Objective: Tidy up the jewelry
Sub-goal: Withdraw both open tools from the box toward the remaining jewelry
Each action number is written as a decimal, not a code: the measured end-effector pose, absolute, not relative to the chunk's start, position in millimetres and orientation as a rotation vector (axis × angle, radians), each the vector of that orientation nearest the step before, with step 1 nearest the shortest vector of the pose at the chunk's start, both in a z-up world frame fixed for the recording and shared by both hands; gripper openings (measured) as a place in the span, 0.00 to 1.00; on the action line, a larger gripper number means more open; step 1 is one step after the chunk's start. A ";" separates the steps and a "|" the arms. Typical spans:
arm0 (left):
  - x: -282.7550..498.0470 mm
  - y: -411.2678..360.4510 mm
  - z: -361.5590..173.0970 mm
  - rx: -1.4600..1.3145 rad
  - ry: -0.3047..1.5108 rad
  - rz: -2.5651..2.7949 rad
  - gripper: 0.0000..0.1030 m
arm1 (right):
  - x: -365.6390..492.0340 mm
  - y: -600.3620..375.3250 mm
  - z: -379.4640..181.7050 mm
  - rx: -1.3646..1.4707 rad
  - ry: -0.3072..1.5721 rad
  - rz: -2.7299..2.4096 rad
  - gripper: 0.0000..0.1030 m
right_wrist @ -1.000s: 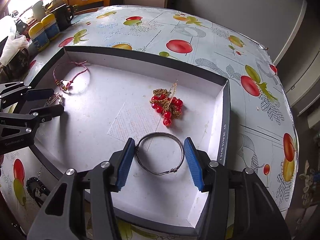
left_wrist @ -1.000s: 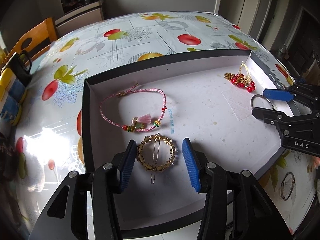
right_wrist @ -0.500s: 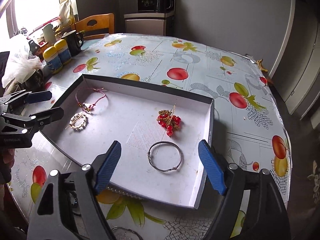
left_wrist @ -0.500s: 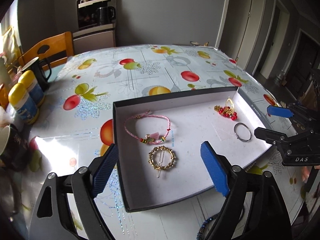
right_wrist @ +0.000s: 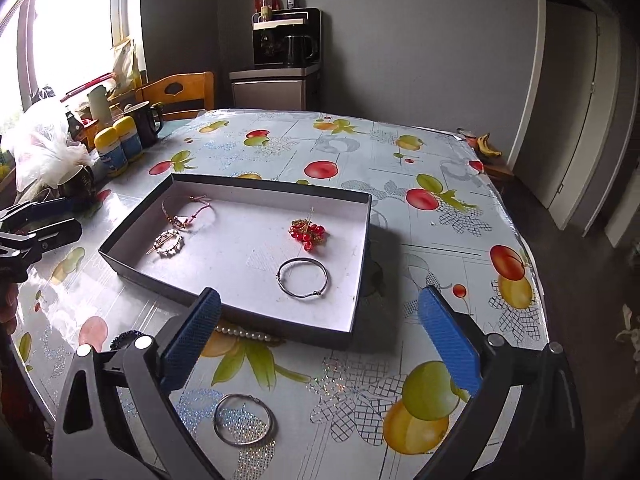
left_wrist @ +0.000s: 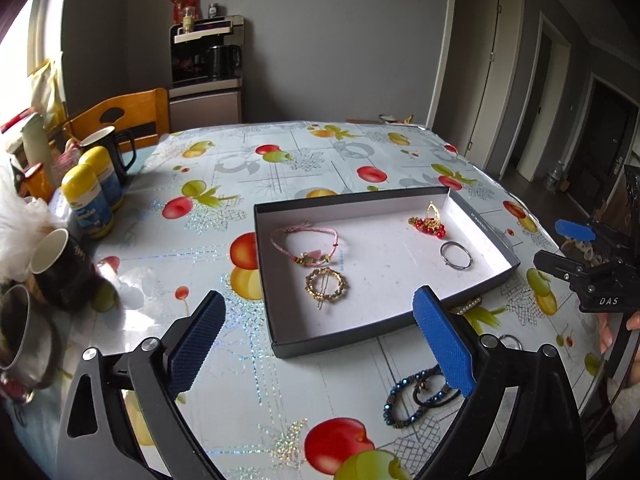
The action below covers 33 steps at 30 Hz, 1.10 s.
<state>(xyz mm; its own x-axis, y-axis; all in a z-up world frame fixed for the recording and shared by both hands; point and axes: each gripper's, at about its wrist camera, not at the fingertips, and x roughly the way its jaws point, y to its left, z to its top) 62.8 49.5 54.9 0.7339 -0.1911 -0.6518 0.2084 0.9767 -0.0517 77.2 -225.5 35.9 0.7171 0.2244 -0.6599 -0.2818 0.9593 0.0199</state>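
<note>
A shallow black tray (left_wrist: 362, 344) (right_wrist: 344, 336) with a white floor sits on the fruit-print table. In it lie a pink cord bracelet (left_wrist: 308, 246) (right_wrist: 188, 212), a round gold hair clip (left_wrist: 326, 285) (right_wrist: 170, 241), a red bead cluster (left_wrist: 428, 226) (right_wrist: 307, 232) and a silver bangle (left_wrist: 456, 255) (right_wrist: 303, 278). My left gripper (left_wrist: 320, 338) is open and empty, above the table in front of the tray. My right gripper (right_wrist: 320, 334) is open and empty, raised at the tray's near right corner.
Outside the tray lie a blue bead bracelet with dark hair ties (left_wrist: 416, 396), a pearl strand (right_wrist: 244, 333) and a silver bangle (right_wrist: 242, 420). Mugs (left_wrist: 60, 268) and yellow-capped bottles (left_wrist: 88, 200) stand at the left. A wooden chair (right_wrist: 180, 94) stands behind the table.
Both grippers have opened wide and pulled up and back from the tray. The gold hair clip and the silver bangle stay lying in the tray.
</note>
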 end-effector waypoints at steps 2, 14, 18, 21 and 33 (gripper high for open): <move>53.5 49.5 52.7 0.039 0.710 -0.215 0.94 | 67.6 -227.4 33.7 -0.086 0.710 0.283 0.95; 21.4 40.3 -9.8 0.082 0.849 -0.247 0.94 | 31.9 -241.6 -7.3 -0.070 0.812 0.292 0.95; 19.7 32.3 -24.9 0.079 0.890 -0.263 0.94 | 25.5 -241.3 -18.3 -0.073 0.840 0.307 0.95; 18.1 23.5 -27.3 0.089 0.893 -0.295 0.94 | 21.9 -239.3 -23.4 -0.079 0.852 0.327 0.95; 16.4 6.5 -27.3 0.107 0.899 -0.338 0.94 | 20.2 -208.0 -40.3 -0.135 0.891 0.422 0.95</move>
<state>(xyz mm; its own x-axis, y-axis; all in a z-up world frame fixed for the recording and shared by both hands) 16.4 6.5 -27.3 0.5737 -0.2434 -0.7820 0.3327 0.9417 -0.0490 20.2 -208.0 -40.3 0.5527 0.3004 -0.7774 -0.4108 0.9098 0.0594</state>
